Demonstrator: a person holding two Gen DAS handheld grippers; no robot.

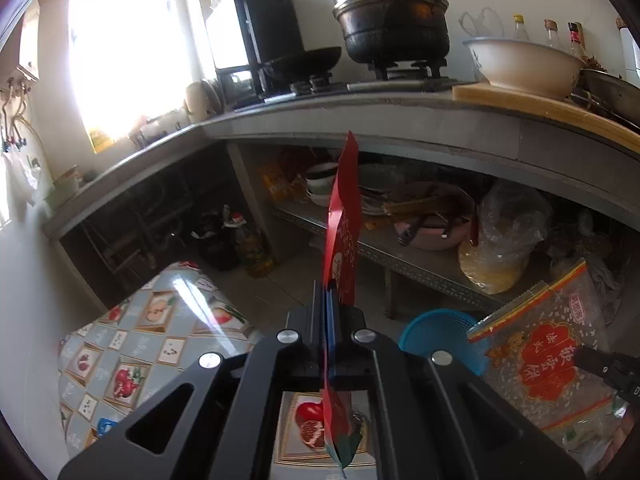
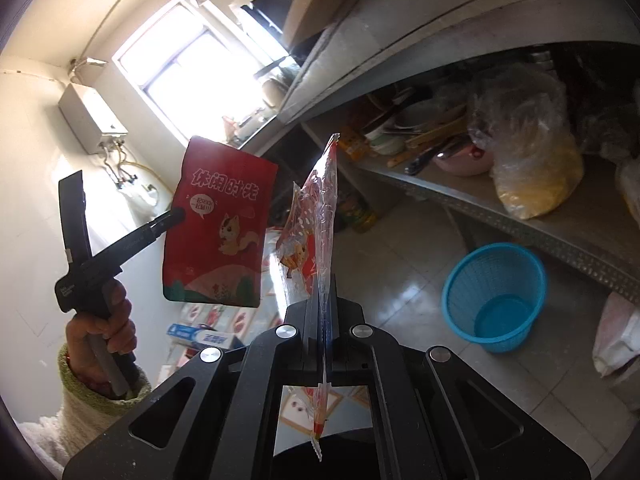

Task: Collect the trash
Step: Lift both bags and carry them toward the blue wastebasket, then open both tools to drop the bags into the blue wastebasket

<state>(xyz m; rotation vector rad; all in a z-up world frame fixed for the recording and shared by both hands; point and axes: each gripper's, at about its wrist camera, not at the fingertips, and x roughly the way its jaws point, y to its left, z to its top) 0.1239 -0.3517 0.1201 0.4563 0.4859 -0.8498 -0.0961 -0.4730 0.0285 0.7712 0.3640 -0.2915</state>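
Red pouch: light, limp foil, likely empty; left gripper clenched on one edge, long axis running up past the fingertips, face turned sideways

Clear wrapper: thin, crinkly, slippery film; right gripper clenched on its lower part, long axis upright beyond the fingertips, tail hanging behind them

Blue basket: on the floor, right of and beyond the right fingers, seemingly empty

I've got a red snack pouch pinched edge-on in my left gripper, standing upright. My right gripper clamps a clear crinkly wrapper with red print. Blue mesh wastebasket sits empty, down-right of it.
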